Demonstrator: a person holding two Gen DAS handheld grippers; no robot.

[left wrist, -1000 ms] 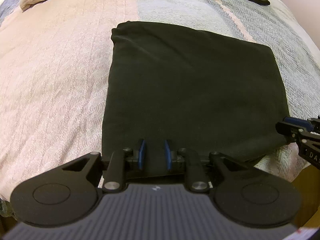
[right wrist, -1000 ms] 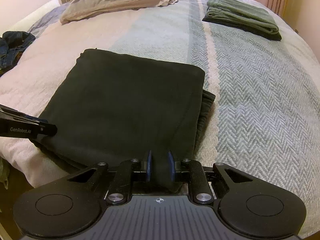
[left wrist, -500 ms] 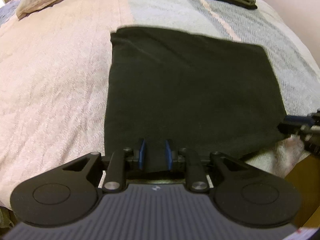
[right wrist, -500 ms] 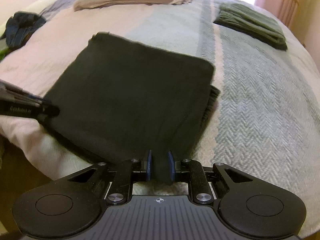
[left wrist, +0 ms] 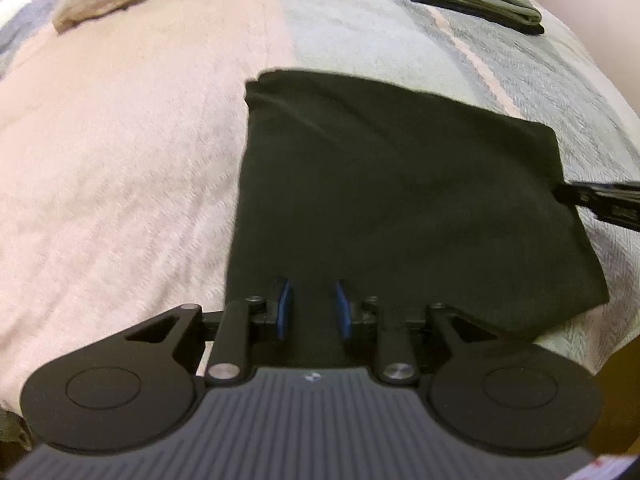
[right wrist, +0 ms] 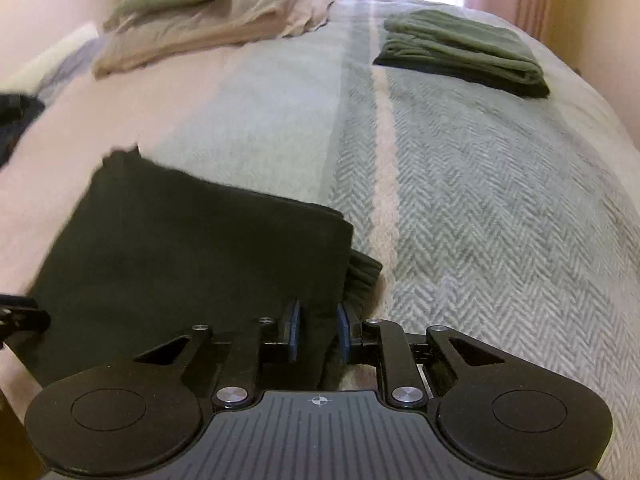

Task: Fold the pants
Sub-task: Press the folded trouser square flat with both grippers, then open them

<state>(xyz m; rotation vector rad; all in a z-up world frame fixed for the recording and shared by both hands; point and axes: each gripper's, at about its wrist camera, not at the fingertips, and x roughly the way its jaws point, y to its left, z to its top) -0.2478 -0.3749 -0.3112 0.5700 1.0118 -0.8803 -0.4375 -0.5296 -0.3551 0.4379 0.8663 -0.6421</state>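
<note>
The black pants (left wrist: 396,196) lie folded into a rough square on the bed, also seen in the right wrist view as the black pants (right wrist: 192,248). My left gripper (left wrist: 310,304) is shut on their near left edge, dark cloth filling the gap between the blue pads. My right gripper (right wrist: 318,330) is shut on the near right corner, where ribbed lower layers stick out to the right. Each gripper shows in the other's view: the right gripper (left wrist: 600,200) at the pants' right edge, the left gripper (right wrist: 20,316) at their left edge.
The bedspread (right wrist: 480,220) is pink on the left and grey-green herringbone on the right. A folded green garment (right wrist: 464,52) lies at the far right, pillows (right wrist: 208,12) at the head. A dark garment (right wrist: 16,116) sits at the left edge. The bed's near edge runs just under both grippers.
Both grippers have lifted the near edge of the pants and carried it away from the bed's edge toward the far fold. The visible black square has grown shorter; the views are motion-blurred.
</note>
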